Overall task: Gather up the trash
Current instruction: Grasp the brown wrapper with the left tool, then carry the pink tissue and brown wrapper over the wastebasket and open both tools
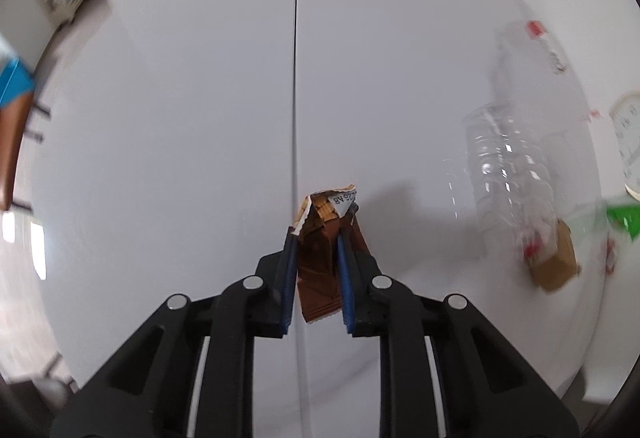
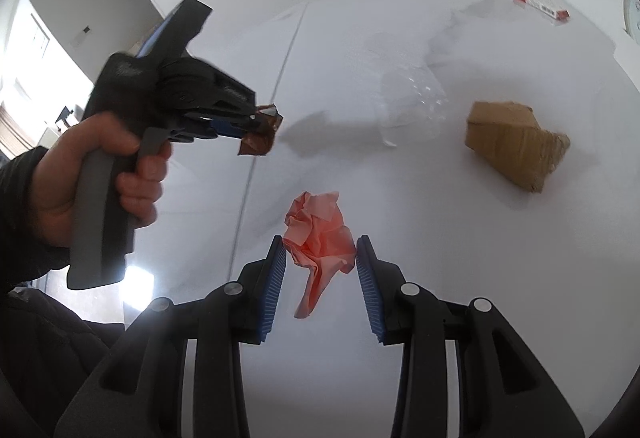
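left gripper (image 1: 318, 238) clamped on a torn brown snack wrapper (image 1: 320, 266), blue pads (image 1: 290, 270) pressing both sides, wrapper lifted off the white table (image 1: 180, 138). right wrist view: same wrapper (image 2: 260, 134) at 10 o'clock, a hand (image 2: 100, 174) on the gripper's grey handle.

right gripper (image 2: 321, 258) closed on a crumpled pink paper (image 2: 320, 238), pads (image 2: 276, 278) touching its sides at the tips, paper tail hanging down between them.

on the table: crushed clear plastic bottle (image 2: 408, 106) at 1 o'clock, squashed brown cardboard box (image 2: 516, 146) at 2 o'clock, red-and-white carton (image 2: 540, 4) far, at 1 o'clock. table seam (image 2: 260, 158) runs at 11 o'clock.
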### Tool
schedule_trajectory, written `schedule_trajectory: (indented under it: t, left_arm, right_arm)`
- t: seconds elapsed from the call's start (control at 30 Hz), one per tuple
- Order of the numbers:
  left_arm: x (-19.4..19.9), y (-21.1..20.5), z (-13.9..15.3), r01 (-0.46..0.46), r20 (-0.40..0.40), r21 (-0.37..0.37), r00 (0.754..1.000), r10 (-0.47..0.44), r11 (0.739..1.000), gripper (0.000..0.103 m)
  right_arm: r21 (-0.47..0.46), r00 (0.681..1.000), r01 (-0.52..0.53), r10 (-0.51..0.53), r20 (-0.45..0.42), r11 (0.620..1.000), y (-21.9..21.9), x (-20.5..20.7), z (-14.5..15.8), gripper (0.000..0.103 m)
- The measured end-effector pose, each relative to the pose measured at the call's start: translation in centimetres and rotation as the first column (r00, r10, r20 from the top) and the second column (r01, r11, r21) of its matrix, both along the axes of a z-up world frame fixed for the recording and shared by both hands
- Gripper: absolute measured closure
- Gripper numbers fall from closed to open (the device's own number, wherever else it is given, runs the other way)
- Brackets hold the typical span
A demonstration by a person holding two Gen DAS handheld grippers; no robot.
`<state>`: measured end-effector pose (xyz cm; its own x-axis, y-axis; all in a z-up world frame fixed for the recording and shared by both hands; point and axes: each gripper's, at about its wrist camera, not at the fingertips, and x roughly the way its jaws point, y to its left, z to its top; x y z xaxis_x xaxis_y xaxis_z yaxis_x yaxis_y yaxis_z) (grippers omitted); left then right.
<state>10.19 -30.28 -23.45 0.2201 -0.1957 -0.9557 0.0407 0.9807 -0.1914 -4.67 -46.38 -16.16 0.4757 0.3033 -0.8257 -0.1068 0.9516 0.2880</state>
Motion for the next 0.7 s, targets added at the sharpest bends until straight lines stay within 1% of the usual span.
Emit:
schedule_trajectory:
  t: [0.1,0.2,0.27,0.3,0.4,0.43,0.5,0.57,0.63,0.7]
  left_arm:
    - [-0.8,3.6,2.4,0.080,0.055,-0.025,0.995,-0.078,0.997,0.085]
    - [-2.4,8.0,4.2,0.107,0.091,-0.025,0.990,-0.105,0.994,0.085]
    - [-4.0,12.4,5.4,0.102,0.111,-0.013,0.989,-0.100,0.995,0.084]
    - [-4.8,14.3,6.4,0.097,0.118,-0.002,0.988,-0.096,0.995,0.084]
    - [-6.9,22.1,8.0,0.048,0.136,0.034,0.989,-0.052,0.998,0.084]
    - [-6.7,24.0,8.2,0.031,0.141,0.046,0.989,-0.037,0.998,0.084]
    - [-7.7,28.4,8.4,-0.007,0.146,0.066,0.989,-0.002,0.998,0.084]
    - [-8.0,30.9,8.2,-0.029,0.141,0.074,0.990,0.018,0.997,0.084]
    - [-8.1,33.9,7.2,-0.027,0.116,0.079,0.993,0.018,0.996,0.084]
    - [-7.5,36.1,5.0,-0.016,0.090,0.078,0.996,0.009,0.997,0.084]
  right_arm:
    - [-0.024,1.000,-0.015,0.015,0.020,1.000,1.7,0.2,1.1,0.065]
    - [-0.043,0.998,-0.045,0.047,0.049,0.998,4.7,0.7,2.3,0.065]
    - [-0.040,0.995,-0.075,0.077,0.065,0.996,7.2,1.1,3.2,0.065]
    - [-0.035,0.994,-0.086,0.089,0.070,0.996,8.4,1.3,3.4,0.065]
    - [-0.008,0.987,-0.137,0.137,0.079,0.991,13.1,2.0,3.9,0.065]
    - [0.005,0.984,-0.160,0.159,0.080,0.987,15.2,2.3,4.1,0.065]
    - [0.023,0.977,-0.199,0.196,0.081,0.980,19.0,2.8,4.3,0.065]
    - [0.053,0.971,-0.227,0.222,0.084,0.973,21.9,3.3,4.4,0.065]
    - [0.095,0.966,-0.251,0.244,0.082,0.963,25.1,3.9,4.4,0.065]
    - [0.128,0.961,-0.275,0.267,0.075,0.953,28.4,4.6,4.1,0.065]
